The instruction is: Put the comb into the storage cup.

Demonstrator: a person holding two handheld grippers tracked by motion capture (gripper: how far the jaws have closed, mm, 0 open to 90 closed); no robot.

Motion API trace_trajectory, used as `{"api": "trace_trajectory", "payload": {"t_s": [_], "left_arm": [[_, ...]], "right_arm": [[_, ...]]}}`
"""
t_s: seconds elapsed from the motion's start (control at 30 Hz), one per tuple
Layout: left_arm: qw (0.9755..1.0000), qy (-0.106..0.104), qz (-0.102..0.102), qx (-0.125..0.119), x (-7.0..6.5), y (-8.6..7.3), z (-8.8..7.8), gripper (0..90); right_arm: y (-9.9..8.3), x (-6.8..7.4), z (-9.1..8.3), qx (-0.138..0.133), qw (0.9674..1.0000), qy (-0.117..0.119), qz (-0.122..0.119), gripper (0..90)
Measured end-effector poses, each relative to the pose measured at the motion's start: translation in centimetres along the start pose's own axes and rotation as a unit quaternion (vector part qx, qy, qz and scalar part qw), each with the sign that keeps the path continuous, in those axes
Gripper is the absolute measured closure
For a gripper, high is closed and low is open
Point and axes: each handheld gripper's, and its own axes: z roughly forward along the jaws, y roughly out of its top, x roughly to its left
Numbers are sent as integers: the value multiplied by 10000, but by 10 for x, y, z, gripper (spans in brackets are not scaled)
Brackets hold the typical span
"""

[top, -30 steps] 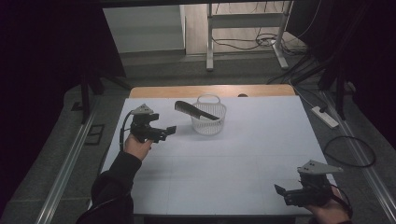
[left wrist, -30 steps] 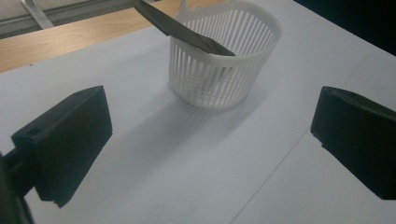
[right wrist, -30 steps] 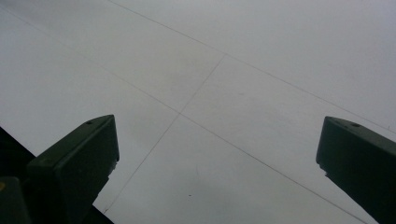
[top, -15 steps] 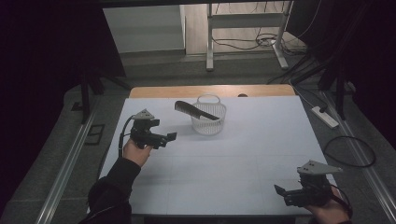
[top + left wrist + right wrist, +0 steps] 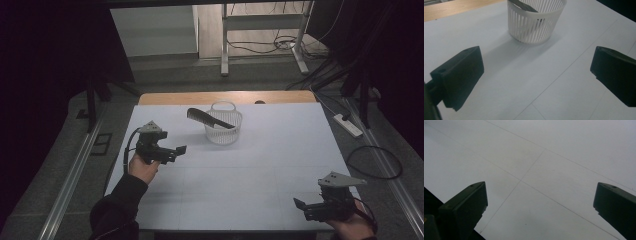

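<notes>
Overhead, a white worktop (image 5: 250, 175) with a wooden far edge sits amid dark curtains and floor cables. Toward 12 o'clock stands a white slatted basket (image 5: 223, 127) holding a dark comb (image 5: 209, 118). Left gripper (image 5: 172, 151) at 9 o'clock and right gripper (image 5: 305, 206) at 5 o'clock both have jaws apart, empty.

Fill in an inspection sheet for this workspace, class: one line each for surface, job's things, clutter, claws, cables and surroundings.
Surface: white table with thin grid lines; wooden strip along its far edge.
Job's things: white slatted basket at the far middle; dark comb leaning in it, one end sticking out over the rim.
Clutter: nothing seen.
Claws: left claw open, held above the table, aimed at the basket; right claw open, near the front right corner.
Cables: black cable loops from the left claw; cables and a power strip on the floor.
Surroundings: dark room, metal frame legs behind.
</notes>
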Motion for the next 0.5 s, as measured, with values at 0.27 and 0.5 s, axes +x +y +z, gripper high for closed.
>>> {"api": "trace_trajectory", "payload": {"t_s": [0.27, 0.5], "left_arm": [[9999, 79, -25, -56, -4, -5, -9, 0], [9999, 107, -88, -95, -6, -9, -18, 0]], "right_arm": [[0, 1, 0, 6, 10000, -2, -19, 0], [0, 1, 0, 17, 10000, -12, -39, 0]]}}
